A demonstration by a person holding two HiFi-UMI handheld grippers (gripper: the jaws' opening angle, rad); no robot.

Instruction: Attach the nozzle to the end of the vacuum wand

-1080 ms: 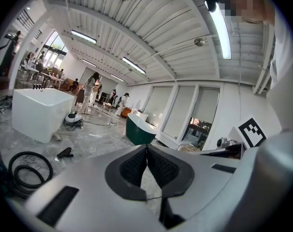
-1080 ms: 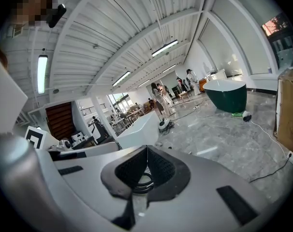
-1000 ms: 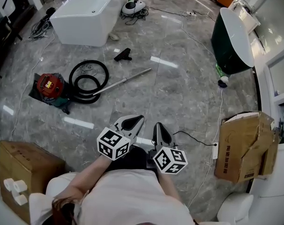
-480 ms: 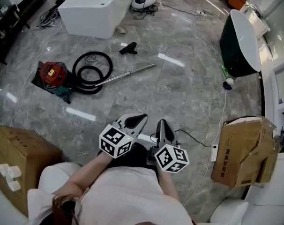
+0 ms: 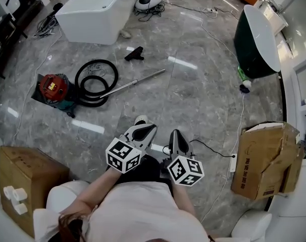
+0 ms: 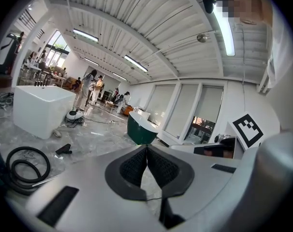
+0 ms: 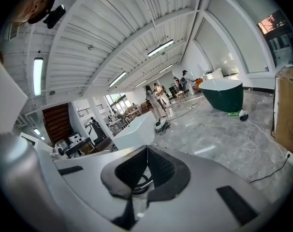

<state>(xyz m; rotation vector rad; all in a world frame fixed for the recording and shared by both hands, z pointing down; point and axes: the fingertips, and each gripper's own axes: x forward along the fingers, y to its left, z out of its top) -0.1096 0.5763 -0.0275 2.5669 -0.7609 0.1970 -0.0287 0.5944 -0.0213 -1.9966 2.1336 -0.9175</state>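
where one wand (image 5: pixel 138 81) lies on the floor (image 5: pixel 193 100), one nozzle (image 5: pixel 134 53) lies apart.

Nothing can be read: the cardboard box (image 5: pixel 264 147) carries red print too small to make out, and the red vacuum (image 5: pixel 53 86), well left of it, has an illegible yellow label.

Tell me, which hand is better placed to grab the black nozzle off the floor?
Left, marginally. The nozzle lies far ahead and to the left, on the side of the left gripper; the right gripper sits farther across. Both are shut, empty and well short of it.
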